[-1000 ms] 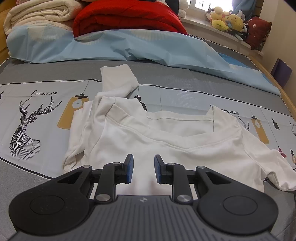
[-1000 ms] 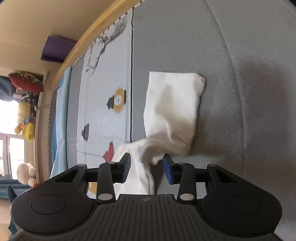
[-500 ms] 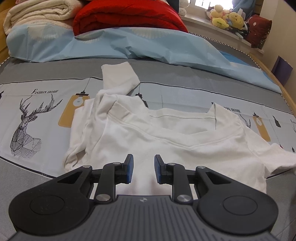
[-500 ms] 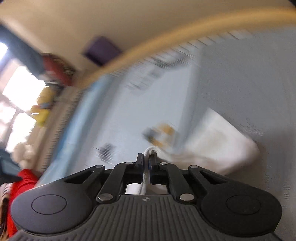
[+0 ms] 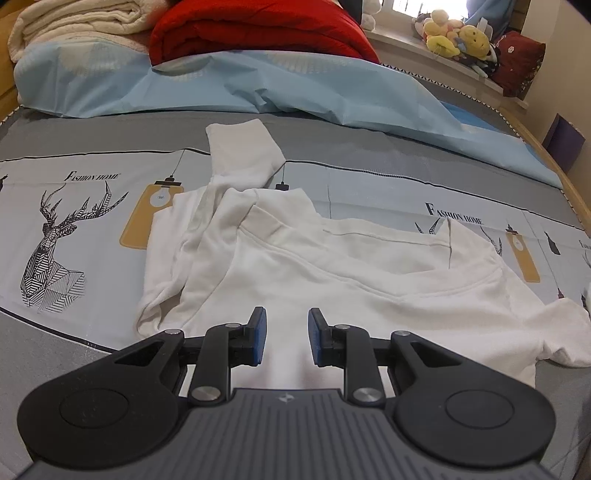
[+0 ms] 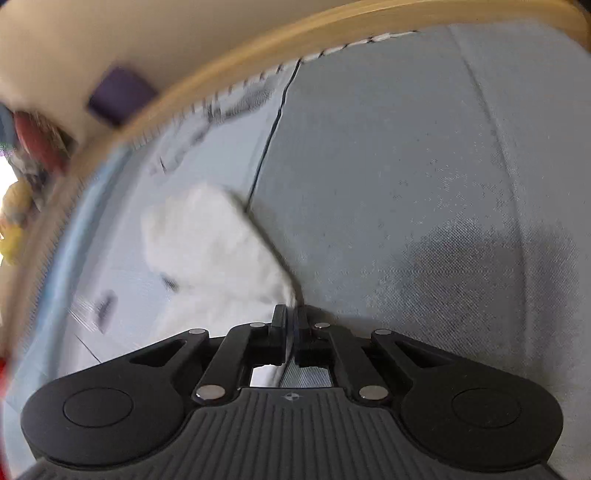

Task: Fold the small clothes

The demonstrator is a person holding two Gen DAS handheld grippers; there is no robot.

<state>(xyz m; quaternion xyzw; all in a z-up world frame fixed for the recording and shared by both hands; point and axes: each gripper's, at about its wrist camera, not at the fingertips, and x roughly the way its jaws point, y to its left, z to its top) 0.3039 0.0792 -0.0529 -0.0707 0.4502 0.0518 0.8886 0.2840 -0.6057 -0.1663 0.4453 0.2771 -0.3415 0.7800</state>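
Note:
A small white long-sleeved top lies spread on the printed bed sheet, its neck opening toward the far side. Its left sleeve lies bent on the sheet at the back. My left gripper is open and empty, hovering over the top's body near its lower edge. In the right wrist view my right gripper is shut on the top's right sleeve, which hangs forward from the jaws, lifted off the sheet; this view is motion-blurred.
A light blue duvet, a red blanket and a cream blanket are piled at the back. Plush toys sit on the sill. The wooden bed edge curves along the right, with a purple box beyond it.
My right gripper closed on the right sleeve and lifted it, swinging it over the sheet. The top's right side shifted inward in the left wrist view. My left gripper stayed open and still.

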